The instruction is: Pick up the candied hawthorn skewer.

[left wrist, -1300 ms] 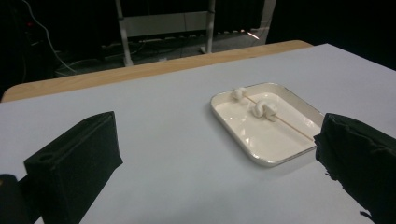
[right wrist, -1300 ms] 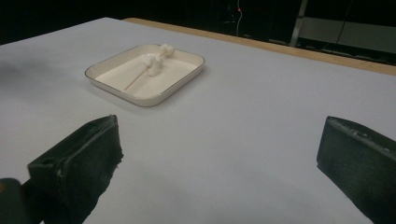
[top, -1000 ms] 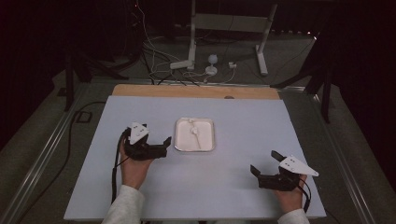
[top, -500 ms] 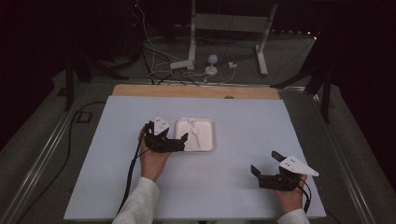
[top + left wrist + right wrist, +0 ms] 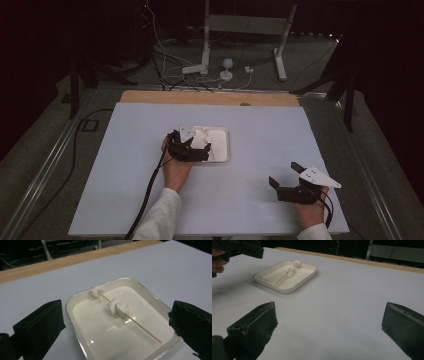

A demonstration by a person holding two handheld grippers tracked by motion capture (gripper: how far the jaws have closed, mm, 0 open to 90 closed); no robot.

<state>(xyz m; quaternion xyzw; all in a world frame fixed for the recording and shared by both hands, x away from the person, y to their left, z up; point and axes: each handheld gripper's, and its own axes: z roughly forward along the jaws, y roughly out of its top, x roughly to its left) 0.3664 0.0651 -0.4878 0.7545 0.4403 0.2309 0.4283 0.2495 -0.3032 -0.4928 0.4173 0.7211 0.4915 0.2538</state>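
Left tool [image 5: 202, 150] open over tray [image 5: 80, 322], skewer [image 5: 140, 326] with 3 marshmallows [image 5: 117, 308], right tool [image 5: 285, 181] open

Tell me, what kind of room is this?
Probably a lab or recording studio: dark surroundings, loose cables and a metal stand behind a plain white table, where a left gripper hovers over a tray holding a marshmallow skewer.

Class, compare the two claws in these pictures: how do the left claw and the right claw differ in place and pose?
The left claw hangs over the white tray, facing the marshmallow skewer; the right claw sits apart from the tray, near the table's front right corner. Both have their jaws spread wide and hold nothing.
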